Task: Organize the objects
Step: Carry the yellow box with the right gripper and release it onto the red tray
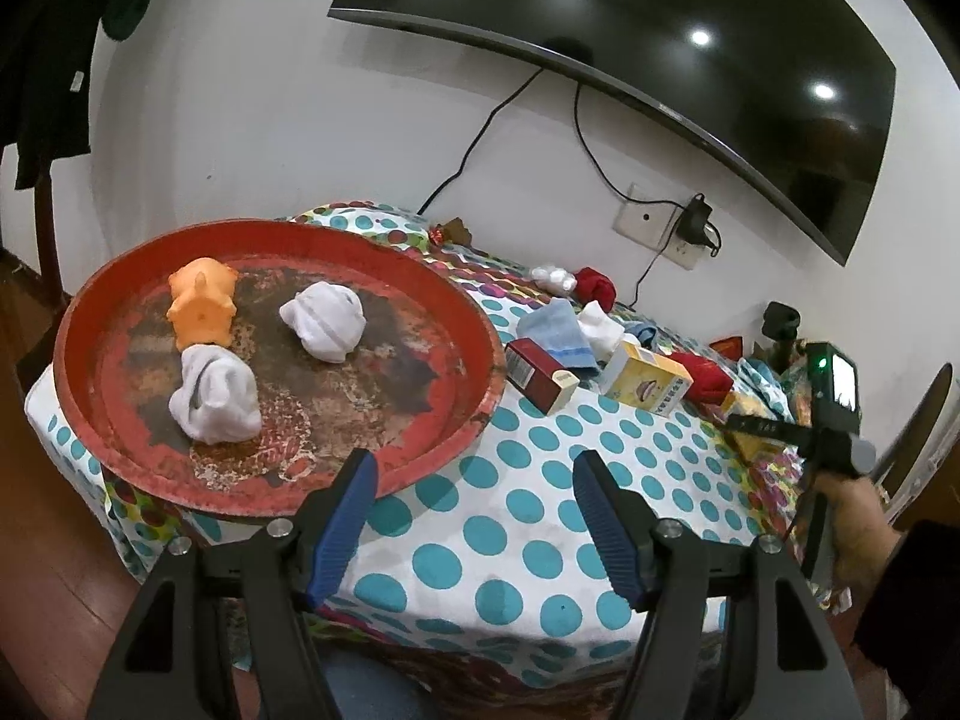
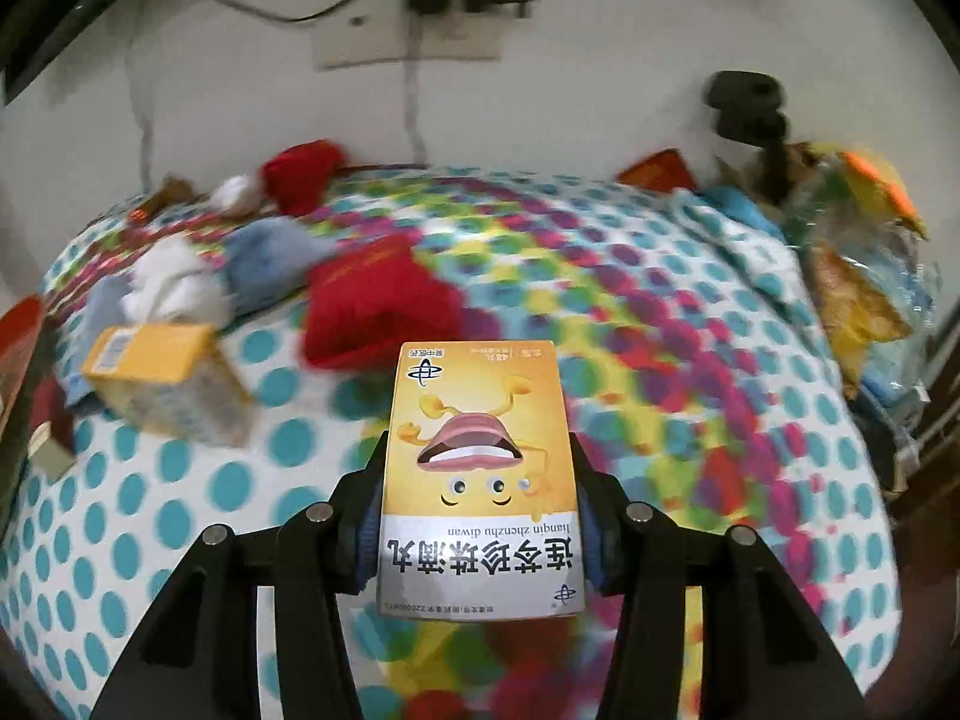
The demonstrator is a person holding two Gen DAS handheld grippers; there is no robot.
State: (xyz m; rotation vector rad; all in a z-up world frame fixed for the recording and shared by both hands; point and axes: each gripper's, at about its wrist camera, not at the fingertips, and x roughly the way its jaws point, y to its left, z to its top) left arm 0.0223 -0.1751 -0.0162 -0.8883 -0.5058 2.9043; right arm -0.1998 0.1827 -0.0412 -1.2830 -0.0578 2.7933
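Note:
My right gripper (image 2: 477,450) is shut on a yellow medicine box (image 2: 477,468) with a cartoon mouth, held above the dotted tablecloth (image 2: 180,480). My left gripper (image 1: 474,474) is open and empty, just in front of a worn red round tray (image 1: 456,312). The tray holds an orange toy pig (image 1: 201,306) and two white balled socks (image 1: 327,321) (image 1: 216,396). On the table lie a second yellow box (image 1: 648,378) (image 2: 162,372), a dark red box (image 1: 537,372), a red cloth (image 2: 378,312), a blue cloth (image 1: 558,330) and more white socks (image 1: 600,327).
The right gripper's body (image 1: 834,396) shows at the right in the left wrist view. A pile of bags and packets (image 2: 864,276) sits at the table's right end. A wall socket with cables (image 2: 414,30) and a wall TV (image 1: 660,48) are behind. The table's near edge drops to a wooden floor (image 1: 54,600).

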